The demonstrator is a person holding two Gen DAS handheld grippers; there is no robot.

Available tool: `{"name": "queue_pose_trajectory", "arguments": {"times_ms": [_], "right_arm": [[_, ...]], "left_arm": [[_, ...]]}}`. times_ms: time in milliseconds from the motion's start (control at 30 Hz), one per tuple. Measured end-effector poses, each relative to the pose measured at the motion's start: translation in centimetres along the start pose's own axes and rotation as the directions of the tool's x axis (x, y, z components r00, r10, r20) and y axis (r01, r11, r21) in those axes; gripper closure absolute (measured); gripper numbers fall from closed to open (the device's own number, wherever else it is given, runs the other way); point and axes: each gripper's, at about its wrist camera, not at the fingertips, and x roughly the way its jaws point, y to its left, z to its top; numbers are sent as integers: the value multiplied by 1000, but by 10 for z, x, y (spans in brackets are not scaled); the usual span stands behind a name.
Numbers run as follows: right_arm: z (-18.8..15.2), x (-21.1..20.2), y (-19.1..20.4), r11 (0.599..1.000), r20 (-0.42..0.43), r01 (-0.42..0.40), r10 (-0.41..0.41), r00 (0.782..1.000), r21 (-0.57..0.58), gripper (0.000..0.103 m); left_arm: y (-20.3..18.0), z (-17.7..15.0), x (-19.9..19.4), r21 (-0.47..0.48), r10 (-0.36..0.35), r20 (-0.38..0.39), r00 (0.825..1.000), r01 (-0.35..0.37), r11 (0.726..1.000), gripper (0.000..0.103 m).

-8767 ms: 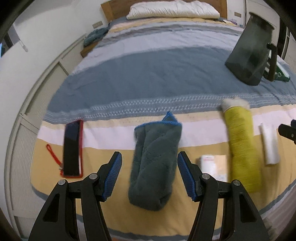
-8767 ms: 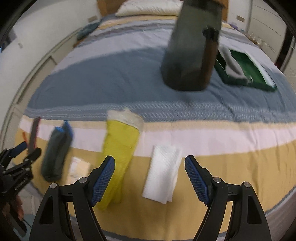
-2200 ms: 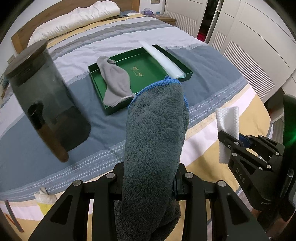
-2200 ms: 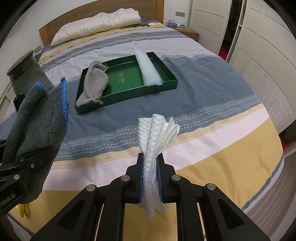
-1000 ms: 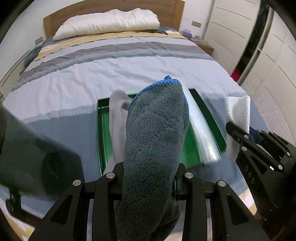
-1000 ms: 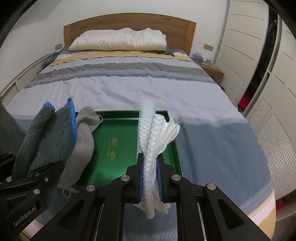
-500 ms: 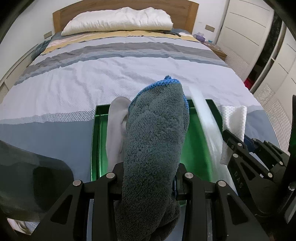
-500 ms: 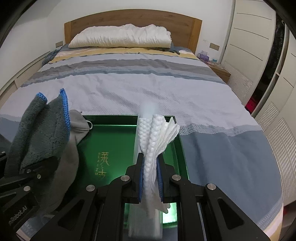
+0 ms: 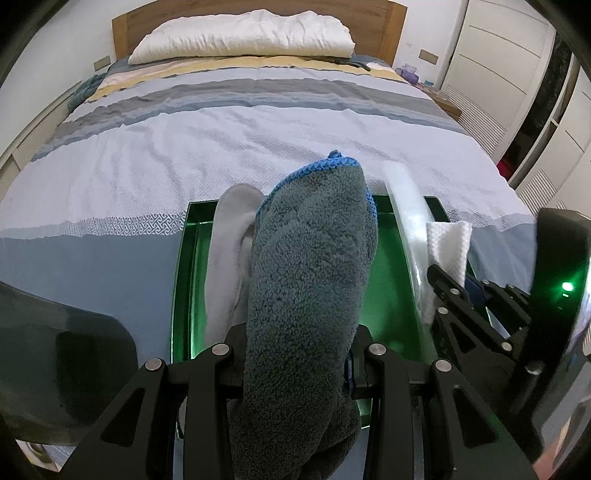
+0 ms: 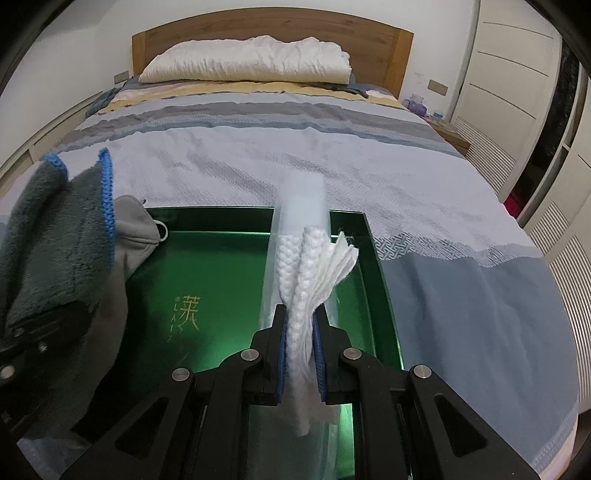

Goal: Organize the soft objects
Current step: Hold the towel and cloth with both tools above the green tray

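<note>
My left gripper (image 9: 295,354) is shut on a dark grey fluffy towel (image 9: 310,266) with blue trim and holds it over the green tray (image 9: 183,266). My right gripper (image 10: 300,354) is shut on a folded white cloth (image 10: 314,258) and holds it over the right part of the same tray (image 10: 376,266). In the tray lie a light grey sock (image 9: 225,251) at the left and a clear plastic roll (image 10: 299,199) at the right. The towel also shows at the left of the right wrist view (image 10: 55,236); the right gripper (image 9: 454,291) shows in the left wrist view.
The tray sits on a striped bed cover (image 9: 221,140) with a white pillow (image 10: 247,59) and wooden headboard (image 10: 266,26) at the far end. A dark smoked jug (image 9: 55,354) stands left of the tray. White wardrobe doors (image 10: 509,74) line the right side.
Both grippers have moved closer to the tray with their cloths still held. The tray now fills more of both views.
</note>
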Motion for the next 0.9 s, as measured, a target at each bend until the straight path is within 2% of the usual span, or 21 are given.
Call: {"name": "queue_pose_trajectory", "arguments": {"times_ms": [367,900], "right_arm": [[6,25,0,1000,-1,-3,3,1000,4,91],[-1,22,0,1000,4,-2,2,1000,-3,91]], "left_arm": [[-1,-2,8,-11,9,-1,1000,-9,1000,73],[-14,-1,25,6,47,-10,999,-47,999,73]]}}
